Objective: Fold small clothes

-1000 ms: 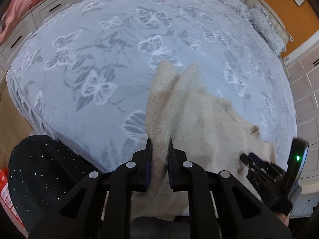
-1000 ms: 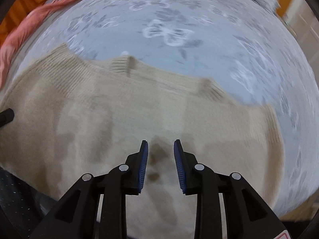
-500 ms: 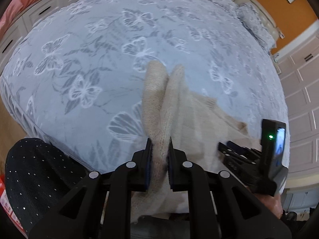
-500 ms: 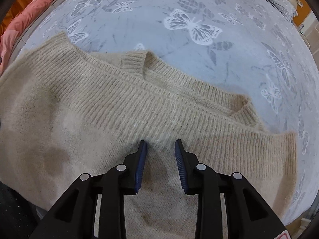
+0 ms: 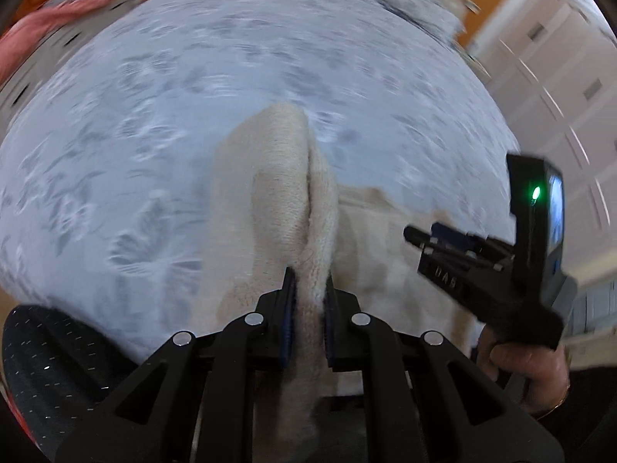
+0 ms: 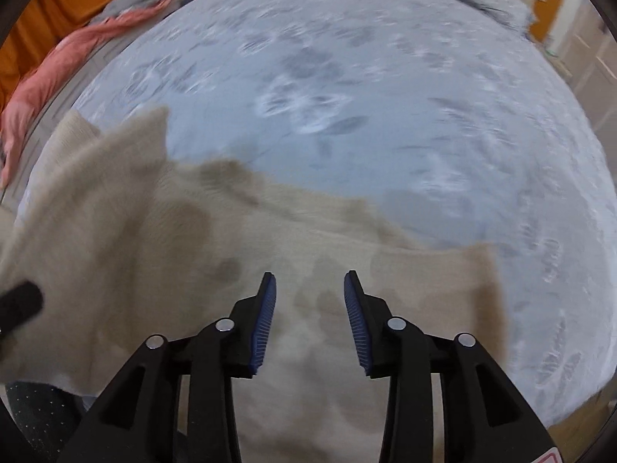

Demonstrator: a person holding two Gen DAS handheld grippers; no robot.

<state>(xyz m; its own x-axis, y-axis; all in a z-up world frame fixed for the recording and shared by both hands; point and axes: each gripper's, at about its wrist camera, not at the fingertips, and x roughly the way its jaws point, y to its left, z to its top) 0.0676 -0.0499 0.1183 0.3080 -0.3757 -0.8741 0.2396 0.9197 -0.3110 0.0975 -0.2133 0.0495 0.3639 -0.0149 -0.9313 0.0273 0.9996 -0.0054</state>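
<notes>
The left hand-held gripper [image 5: 307, 305] has swung across and lifted its pinched fold of the beige sweater [image 5: 285, 193] higher than a moment ago, and the right hand-held gripper [image 6: 308, 308] has come up off the sweater [image 6: 162, 254] with its jaws now wider apart.

The sweater lies on a bed [image 5: 115, 135] with a pale blue cover printed with white butterflies. A pink cloth [image 6: 50, 77] lies at the far left edge of the bed. Orange wall [image 6: 73, 7] shows behind it, and white panelled cupboard doors [image 5: 547, 77] stand on the right.

Both views are blurred, so the butterflies look smeared. The near edge of the sweater is hidden behind the black gripper arms. A dark speckled trouser leg [image 5: 50, 366] is cut off at the lower left corner.

The left hand-held gripper is nearly closed and squeezes a thick fold of the sweater between its blue pads. The fold stands up from the bed like a ridge. The right hand-held gripper is opening. Nothing is between its pads; the sweater lies flat below them. A hand [image 5: 524, 366] holds it from underneath.
</notes>
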